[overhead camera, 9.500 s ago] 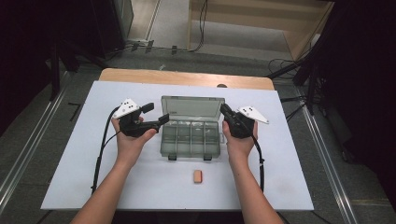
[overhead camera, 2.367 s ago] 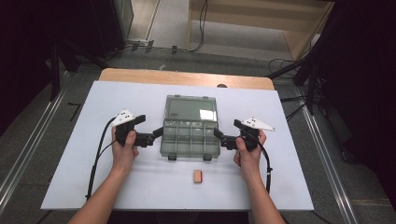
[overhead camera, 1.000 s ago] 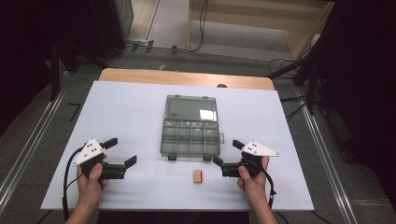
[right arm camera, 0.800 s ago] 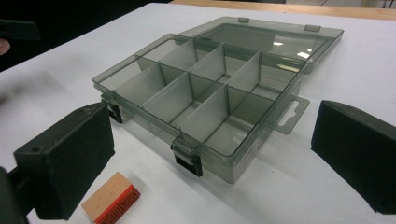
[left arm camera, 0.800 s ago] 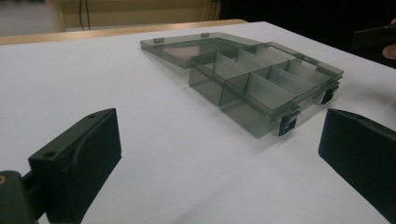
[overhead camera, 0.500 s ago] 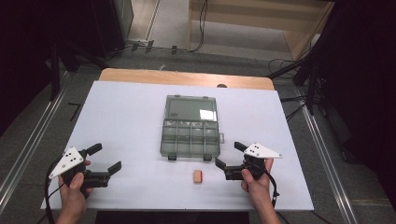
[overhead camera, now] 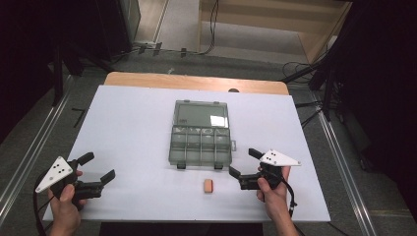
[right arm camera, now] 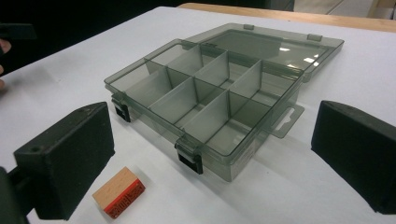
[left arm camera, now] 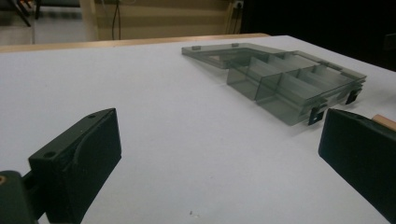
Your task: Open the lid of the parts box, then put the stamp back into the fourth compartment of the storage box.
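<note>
A smoky clear compartment box lies open mid-table, its lid flat behind it; its compartments look empty. The same box appears far right in the left gripper view. A small wooden block with a red underside lies just in front of the box. My left gripper hovers open near the front left corner of the table, far from the box. My right gripper stands open to the right of the block, jaws pointing at the box's front right corner. Nothing sits between either pair of jaws.
The white table top has a wooden strip along its far edge. Metal rails run along the floor on both sides, and cables lie beyond the far right corner. A person's hand is at the left edge of the right gripper view.
Both grippers drew back from the box's sides toward the front of the table. The left one travelled farthest, down to the front left corner. The box and block have stayed put.
</note>
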### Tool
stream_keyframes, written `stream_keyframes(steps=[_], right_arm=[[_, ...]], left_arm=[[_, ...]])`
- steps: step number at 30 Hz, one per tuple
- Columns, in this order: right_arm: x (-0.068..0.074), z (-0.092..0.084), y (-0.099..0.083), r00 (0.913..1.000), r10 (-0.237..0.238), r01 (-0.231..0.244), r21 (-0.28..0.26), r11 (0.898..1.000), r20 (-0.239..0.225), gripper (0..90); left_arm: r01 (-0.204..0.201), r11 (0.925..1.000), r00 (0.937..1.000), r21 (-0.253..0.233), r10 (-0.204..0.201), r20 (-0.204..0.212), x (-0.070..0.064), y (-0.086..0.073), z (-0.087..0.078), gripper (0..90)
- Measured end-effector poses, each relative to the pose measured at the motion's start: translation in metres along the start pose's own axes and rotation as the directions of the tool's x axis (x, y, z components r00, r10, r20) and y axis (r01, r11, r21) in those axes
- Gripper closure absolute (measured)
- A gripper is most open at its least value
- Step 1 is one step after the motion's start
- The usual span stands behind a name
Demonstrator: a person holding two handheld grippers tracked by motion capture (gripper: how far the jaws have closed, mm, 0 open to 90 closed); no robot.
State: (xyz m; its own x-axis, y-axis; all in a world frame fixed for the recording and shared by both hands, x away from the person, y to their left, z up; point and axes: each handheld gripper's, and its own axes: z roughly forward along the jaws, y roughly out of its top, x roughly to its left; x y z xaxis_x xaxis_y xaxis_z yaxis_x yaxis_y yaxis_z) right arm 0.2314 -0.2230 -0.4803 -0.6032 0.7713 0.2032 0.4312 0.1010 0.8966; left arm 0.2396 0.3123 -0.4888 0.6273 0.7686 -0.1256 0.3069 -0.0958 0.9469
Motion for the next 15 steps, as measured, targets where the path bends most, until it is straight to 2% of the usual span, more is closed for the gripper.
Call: stream_keyframes(steps=[4,10,15], right_arm=[[0.005,0.005,-0.001,0.9996,-0.026,0.026,0.020,0.999,-0.010,0.0],[0.013,0.012,-0.001,0.9974,-0.044,0.047,0.055,0.997,-0.058,0.0],[0.018,0.015,-0.002,0.9956,-0.065,0.071,0.082,0.994,-0.068,0.0]], left_arm=[[-0.003,1.0000,1.0000,-0.001,0.003,0.006,0.000,-0.002,0.000,0.0],[0.004,1.0000,0.9998,-0.002,-0.004,0.017,-0.001,-0.003,0.001,0.0],[0.000,1.0000,0.9998,-0.003,0.000,0.022,-0.001,-0.004,0.002,0.0]])
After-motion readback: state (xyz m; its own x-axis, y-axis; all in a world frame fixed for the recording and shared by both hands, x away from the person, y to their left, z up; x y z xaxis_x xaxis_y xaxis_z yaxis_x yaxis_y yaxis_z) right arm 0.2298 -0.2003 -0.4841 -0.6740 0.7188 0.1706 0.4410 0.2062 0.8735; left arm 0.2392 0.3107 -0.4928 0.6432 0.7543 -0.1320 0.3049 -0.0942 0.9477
